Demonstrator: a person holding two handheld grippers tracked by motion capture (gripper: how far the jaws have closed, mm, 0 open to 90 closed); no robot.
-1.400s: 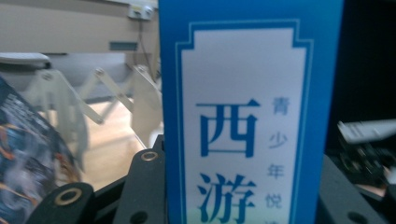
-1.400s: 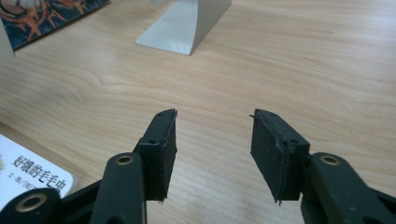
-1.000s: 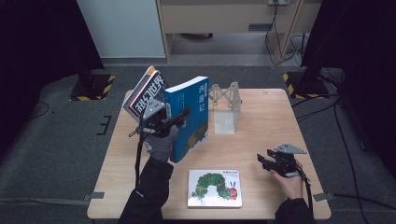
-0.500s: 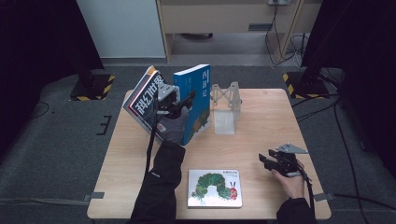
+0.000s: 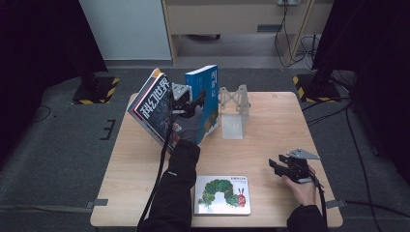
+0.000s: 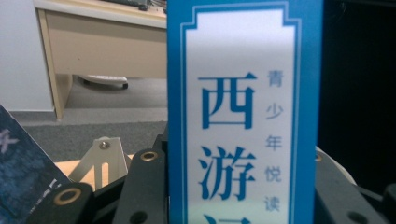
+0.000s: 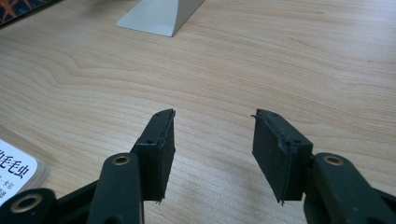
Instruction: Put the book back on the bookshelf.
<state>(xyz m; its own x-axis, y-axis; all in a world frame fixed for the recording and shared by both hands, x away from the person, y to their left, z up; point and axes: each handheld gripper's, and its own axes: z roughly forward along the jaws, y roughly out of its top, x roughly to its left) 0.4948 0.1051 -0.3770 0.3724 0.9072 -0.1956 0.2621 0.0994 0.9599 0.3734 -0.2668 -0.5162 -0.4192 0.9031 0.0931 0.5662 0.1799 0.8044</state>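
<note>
A blue book (image 5: 209, 96) stands upright at the far middle of the table, with my left gripper (image 5: 186, 101) shut on it. In the left gripper view its blue-and-white spine (image 6: 243, 116) rises between the black fingers (image 6: 144, 186). A dark book with white characters (image 5: 152, 106) leans tilted just left of that gripper. A metal bookend (image 5: 233, 113) stands right of the blue book. My right gripper (image 5: 278, 166) rests low at the table's near right, open (image 7: 212, 135), with bare wood between its pads.
A picture book with a green caterpillar (image 5: 222, 194) lies flat at the near edge of the wooden table (image 5: 270, 125); its corner (image 7: 14, 168) is left of the right gripper. The bookend's base (image 7: 159, 14) lies ahead of the right gripper. A cabinet stands behind the table.
My left gripper has carried the blue book away from me and slightly right, toward the bookend, and the book now stands more upright. The right gripper has stayed put.
</note>
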